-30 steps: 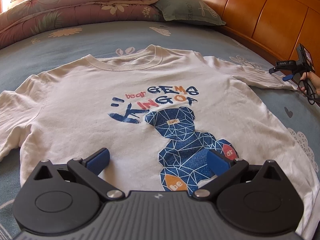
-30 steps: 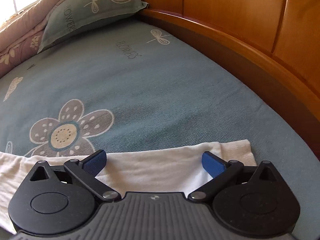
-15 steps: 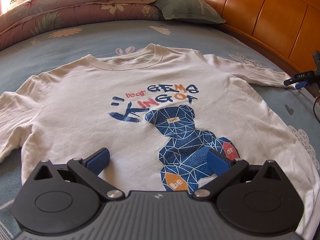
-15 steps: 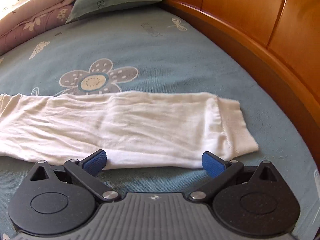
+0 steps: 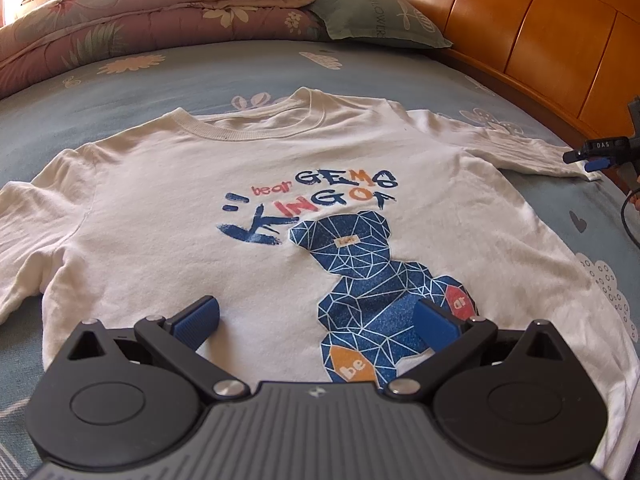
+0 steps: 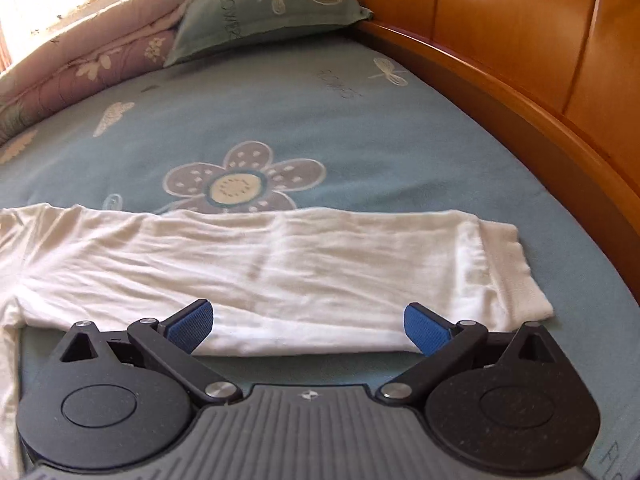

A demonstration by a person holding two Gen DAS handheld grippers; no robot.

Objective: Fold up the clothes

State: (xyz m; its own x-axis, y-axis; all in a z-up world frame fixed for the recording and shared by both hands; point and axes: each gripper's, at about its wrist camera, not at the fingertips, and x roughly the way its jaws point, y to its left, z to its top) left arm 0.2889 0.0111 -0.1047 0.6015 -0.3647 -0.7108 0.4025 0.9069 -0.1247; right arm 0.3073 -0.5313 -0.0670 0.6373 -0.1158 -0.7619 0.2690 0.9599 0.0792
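White shirt (image 5: 168, 216) flat, one; two claws (both agape), one pillow (image 6: 264, 4).

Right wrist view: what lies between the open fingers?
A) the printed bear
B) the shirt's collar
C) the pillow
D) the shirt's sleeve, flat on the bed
D: the white sleeve lies flat on the blue bedsheet, ahead of the open right gripper.

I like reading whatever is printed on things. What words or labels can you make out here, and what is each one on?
"bear GEMS KING OF": T-shirt chest print.
"be" and "ar": orange and red patches on the shirt's bear.
"FLOWERS": pillow, partly readable.
"DAS": right gripper, small.
Pale lettering on the bedsheet: too faint to read.
Small tag on the bear's face: too small.
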